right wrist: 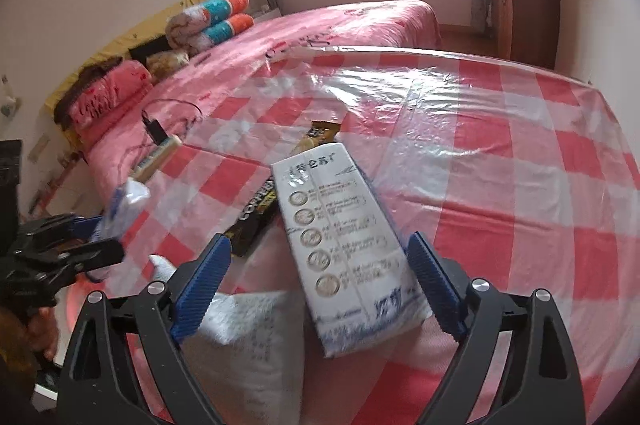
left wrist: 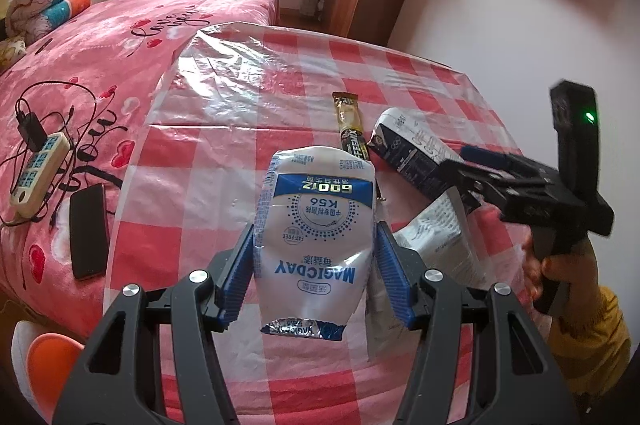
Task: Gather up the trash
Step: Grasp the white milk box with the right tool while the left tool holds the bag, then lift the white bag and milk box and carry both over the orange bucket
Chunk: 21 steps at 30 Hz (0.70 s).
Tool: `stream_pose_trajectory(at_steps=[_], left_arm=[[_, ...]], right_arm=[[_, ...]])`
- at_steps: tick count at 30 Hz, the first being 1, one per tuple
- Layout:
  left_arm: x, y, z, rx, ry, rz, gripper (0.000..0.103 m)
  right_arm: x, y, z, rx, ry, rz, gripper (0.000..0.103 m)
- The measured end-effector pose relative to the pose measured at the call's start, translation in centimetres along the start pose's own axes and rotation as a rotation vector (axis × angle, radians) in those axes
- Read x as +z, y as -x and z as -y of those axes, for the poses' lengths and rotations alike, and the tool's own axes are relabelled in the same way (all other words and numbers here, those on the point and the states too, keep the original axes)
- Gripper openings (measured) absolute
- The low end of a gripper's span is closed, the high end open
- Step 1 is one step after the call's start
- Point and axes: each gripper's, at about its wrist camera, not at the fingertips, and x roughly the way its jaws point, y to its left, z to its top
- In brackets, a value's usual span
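Glossy checked tablecloth (left wrist: 248,129), crumpled pouch (left wrist: 316,225)

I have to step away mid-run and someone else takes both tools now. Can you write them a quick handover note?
Left tool: shut on the MAGICDAY milk pouch, lifted over the checked tablecloth.
Right tool: fingers straddle the white milk carton; whether it grips it, I cannot tell.
On the table: the coffee stick sachet, plus a white printed bag under the carton.
Done: pouch picked up.
Left: carton, sachet and bag to collect. No bin is in view.
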Motion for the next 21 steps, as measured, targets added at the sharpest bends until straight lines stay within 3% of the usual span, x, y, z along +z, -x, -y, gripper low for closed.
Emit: stream_pose_trajectory(at_steps=[7,13,21], left_arm=[[-1.0,0.0,-0.6,-0.015,0.009,-0.007,0.059],[-1.9,-0.2,-1.6,-0.025,0.026,-0.014,0.059],[-2.9,-0.1,-2.7,-0.043,0.049,-0.010,0.060]], right_arm=[[0.3,-2.0,-0.8,-0.070,0.073,-0.040,0.088],[0.2,-2.3,-1.2,-0.140,0.123,-0.033,0.070],[0.3,-2.1,-1.4,-0.160,0.137,-0.047,0.066]])
